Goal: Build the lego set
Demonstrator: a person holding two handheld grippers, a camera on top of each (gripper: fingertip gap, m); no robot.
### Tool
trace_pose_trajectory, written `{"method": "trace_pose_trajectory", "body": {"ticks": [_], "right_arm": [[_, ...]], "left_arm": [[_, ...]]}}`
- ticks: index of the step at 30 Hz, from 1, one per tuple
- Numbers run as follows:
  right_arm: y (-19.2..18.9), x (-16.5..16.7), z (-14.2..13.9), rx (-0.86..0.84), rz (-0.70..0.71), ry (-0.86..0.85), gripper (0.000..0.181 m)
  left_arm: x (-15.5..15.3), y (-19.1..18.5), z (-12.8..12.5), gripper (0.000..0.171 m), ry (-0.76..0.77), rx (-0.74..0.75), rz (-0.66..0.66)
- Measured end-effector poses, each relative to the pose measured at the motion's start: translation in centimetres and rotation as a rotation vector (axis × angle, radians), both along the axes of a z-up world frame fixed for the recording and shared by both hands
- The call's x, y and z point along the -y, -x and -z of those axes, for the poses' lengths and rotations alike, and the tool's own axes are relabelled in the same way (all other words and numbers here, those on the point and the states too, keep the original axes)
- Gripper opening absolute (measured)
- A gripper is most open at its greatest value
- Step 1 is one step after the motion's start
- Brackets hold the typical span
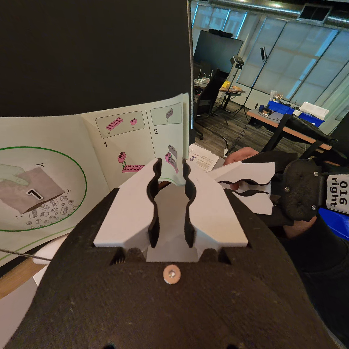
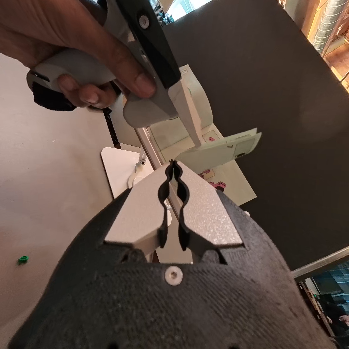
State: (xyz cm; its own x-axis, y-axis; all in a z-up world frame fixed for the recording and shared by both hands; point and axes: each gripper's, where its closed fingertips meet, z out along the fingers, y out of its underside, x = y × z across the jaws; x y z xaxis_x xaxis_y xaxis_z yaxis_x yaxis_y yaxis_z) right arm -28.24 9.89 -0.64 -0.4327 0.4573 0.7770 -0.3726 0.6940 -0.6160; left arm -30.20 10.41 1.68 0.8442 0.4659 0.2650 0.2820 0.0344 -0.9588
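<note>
In the left wrist view the left gripper is released, its jaws parted in front of the open instruction booklet, which leans against a black backboard; the right gripper sits just to its right. In the right wrist view the right gripper is clenched with its tips meeting on nothing, beside the booklet's curled page, and a small green piece lies on the white table.
</note>
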Motion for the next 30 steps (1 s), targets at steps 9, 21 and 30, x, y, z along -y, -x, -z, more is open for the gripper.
{"method": "trace_pose_trajectory", "body": {"ticks": [9,21,30], "right_arm": [[-0.1,0.0,-0.2,0.006,-0.006,0.013,0.001],[-0.4,-2.2,-1.9,0.080,-0.003,0.203,0.031],[-0.6,-5.3,-7.5,-0.171,0.103,0.422,0.028]], "left_arm": [[-0.1,0.0,-0.1,0.000,0.001,-0.025,0.000],[1.3,0.5,-0.6,0.000,-0.004,-0.032,-0.028],[3.5,0.7,-1.0,0.000,0.034,-0.054,-0.054]]}}
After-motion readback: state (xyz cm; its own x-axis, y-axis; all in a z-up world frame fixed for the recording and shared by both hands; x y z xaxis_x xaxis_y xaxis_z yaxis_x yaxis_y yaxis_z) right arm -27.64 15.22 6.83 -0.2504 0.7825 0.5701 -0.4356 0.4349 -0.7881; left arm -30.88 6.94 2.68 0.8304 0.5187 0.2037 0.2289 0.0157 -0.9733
